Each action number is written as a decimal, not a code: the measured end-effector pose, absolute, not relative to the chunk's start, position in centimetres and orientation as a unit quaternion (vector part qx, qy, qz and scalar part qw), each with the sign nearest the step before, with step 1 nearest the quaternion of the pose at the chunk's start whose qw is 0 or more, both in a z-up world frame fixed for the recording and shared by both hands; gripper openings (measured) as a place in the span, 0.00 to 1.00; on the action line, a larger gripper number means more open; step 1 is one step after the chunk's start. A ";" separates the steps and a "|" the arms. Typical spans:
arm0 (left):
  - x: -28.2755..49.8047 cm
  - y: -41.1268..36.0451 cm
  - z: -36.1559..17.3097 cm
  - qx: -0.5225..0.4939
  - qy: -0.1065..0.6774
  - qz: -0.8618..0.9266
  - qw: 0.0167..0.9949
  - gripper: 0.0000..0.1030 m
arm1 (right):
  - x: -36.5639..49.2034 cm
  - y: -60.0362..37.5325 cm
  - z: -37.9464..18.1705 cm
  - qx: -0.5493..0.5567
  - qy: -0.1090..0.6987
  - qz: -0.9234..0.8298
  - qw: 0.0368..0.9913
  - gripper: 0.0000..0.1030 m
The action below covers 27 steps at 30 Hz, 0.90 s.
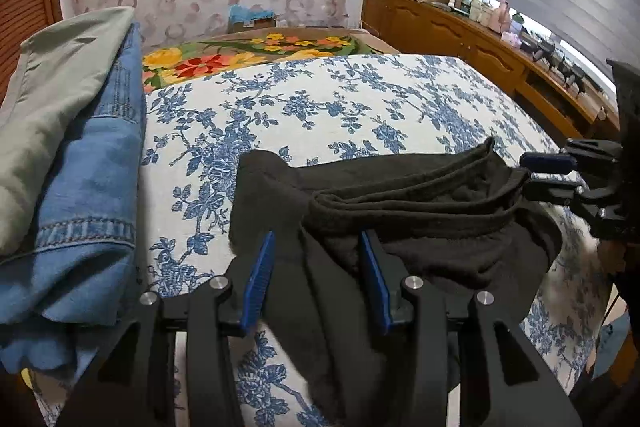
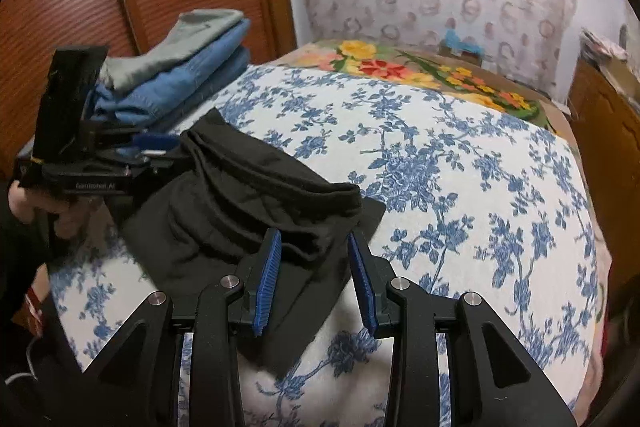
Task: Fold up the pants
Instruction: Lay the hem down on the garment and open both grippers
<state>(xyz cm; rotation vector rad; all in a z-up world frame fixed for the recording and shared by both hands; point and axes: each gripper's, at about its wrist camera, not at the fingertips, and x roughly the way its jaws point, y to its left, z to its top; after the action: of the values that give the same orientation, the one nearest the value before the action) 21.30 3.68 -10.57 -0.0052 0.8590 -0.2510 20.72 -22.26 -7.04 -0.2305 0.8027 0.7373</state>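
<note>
The black pants (image 1: 420,211) lie bunched in folds on the blue-flowered bedcover (image 1: 320,107). My left gripper (image 1: 317,239) straddles their left end; its blue pads stand apart with cloth between them, and both inner faces show. In the right wrist view the left gripper (image 2: 160,147) sits at the far left edge of the pants (image 2: 248,187). My right gripper (image 2: 314,235) is open over the pants' right end, with a fold lying loose between its pads. At the right edge of the left wrist view, the right gripper (image 1: 536,175) appears beside the fold.
A stack of folded clothes sits at the bed's left side: blue jeans (image 1: 92,187) under a grey-green garment (image 1: 60,87). A wooden sideboard (image 1: 460,31) crowded with small items runs along the right. A hand (image 2: 24,203) holds the left gripper's handle.
</note>
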 end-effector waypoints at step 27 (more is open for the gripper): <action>20.7 4.6 -9.4 -0.016 0.392 -0.105 0.914 0.42 | 24.1 -21.3 -6.9 -0.104 0.374 0.332 0.859 0.06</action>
<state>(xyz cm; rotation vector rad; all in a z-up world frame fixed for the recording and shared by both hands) 20.69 4.56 -9.44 -0.0324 0.8077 -0.2167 24.08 -21.34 -6.88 -0.2188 0.7861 0.6980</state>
